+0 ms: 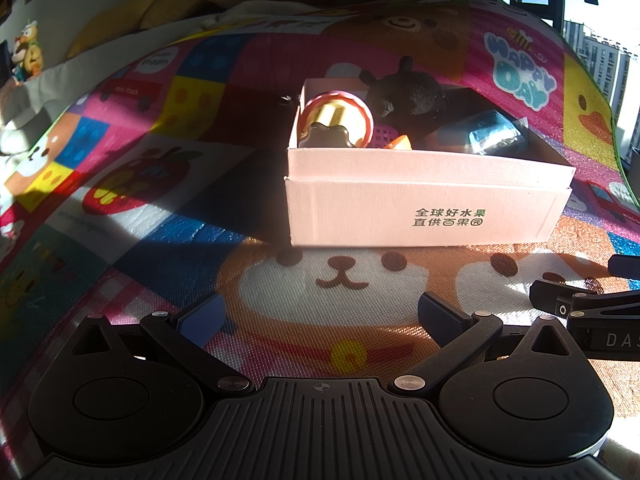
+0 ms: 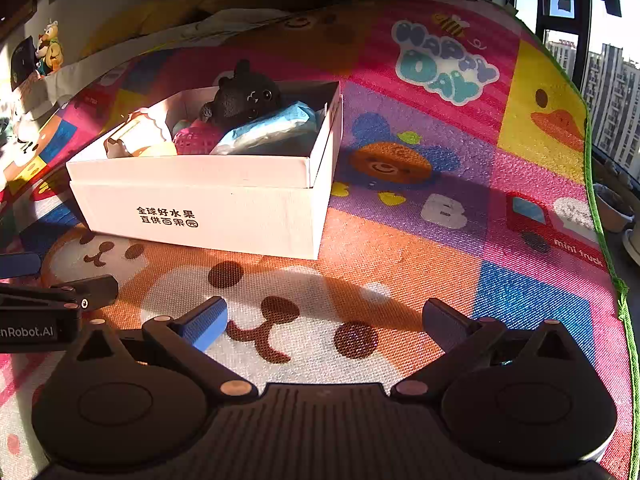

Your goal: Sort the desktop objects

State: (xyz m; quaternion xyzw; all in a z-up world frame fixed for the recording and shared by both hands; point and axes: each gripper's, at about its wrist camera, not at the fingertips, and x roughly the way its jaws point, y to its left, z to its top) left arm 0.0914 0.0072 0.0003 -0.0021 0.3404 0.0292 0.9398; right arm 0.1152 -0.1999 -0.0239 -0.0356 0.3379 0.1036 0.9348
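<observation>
Both the left gripper (image 1: 320,316) and right gripper (image 2: 326,322) gape wide, empty, above the colourful cartoon mat (image 2: 440,216); the white cardboard box (image 2: 208,208) holds a black plush bear (image 2: 244,96)

The pink box (image 1: 420,208) carries two lines of green Chinese print on its front wall: "全球好水果" above "直供百果园". The play mat (image 2: 400,264) shows the words "HAPPY DAY" in big blue-green letters beside a small bee, a white letter "B", and "mini truck" under a red truck drawing. In the right wrist view, the left gripper (image 2: 36,304) bears the partial print "nRobot.AI". In the left wrist view, the right gripper (image 1: 592,312) bears the letters "DAS", cut by the edge.
</observation>
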